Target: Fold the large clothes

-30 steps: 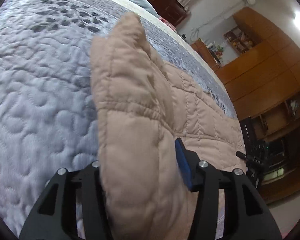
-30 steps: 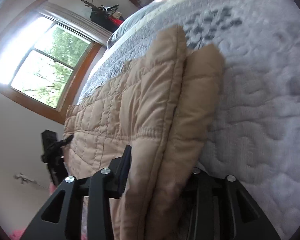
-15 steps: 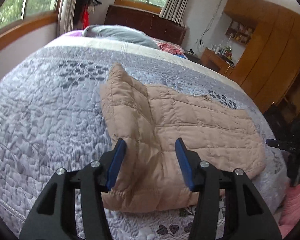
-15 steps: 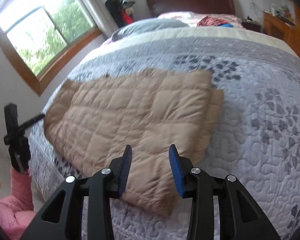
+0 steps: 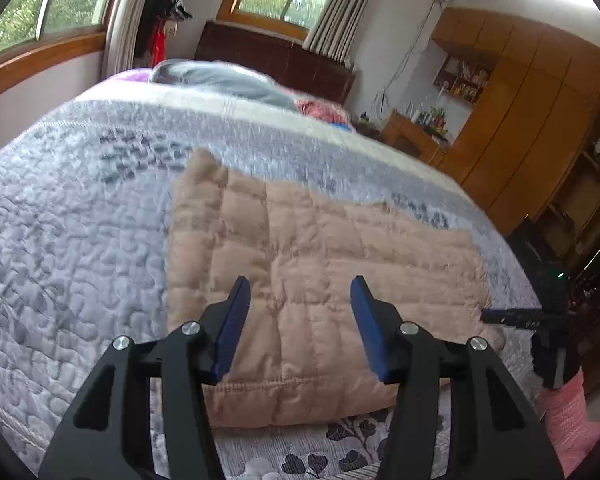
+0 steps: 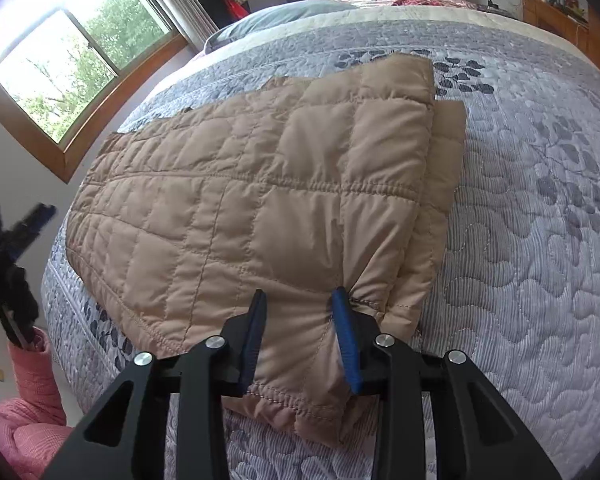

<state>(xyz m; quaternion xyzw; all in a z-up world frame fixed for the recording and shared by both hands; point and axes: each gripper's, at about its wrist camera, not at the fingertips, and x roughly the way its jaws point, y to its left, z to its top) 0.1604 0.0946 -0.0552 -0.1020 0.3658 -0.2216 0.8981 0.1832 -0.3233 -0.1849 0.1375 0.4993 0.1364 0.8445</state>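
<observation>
1. The left gripper (image 5: 298,312) hangs with jaws spread, empty.
2. The right gripper (image 6: 300,320) is likewise spread, empty.
3. Beyond both, at twelve o'clock, the tan quilted puffer jacket (image 6: 252,208) lies folded on the grey patterned quilted bedspread (image 6: 540,240).

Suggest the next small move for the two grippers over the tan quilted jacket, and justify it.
Probably lower and close the right gripper on the quilted jacket's near edge: its fingers stand open astride bunched fabric. The left gripper hovers open above the jacket.
</observation>
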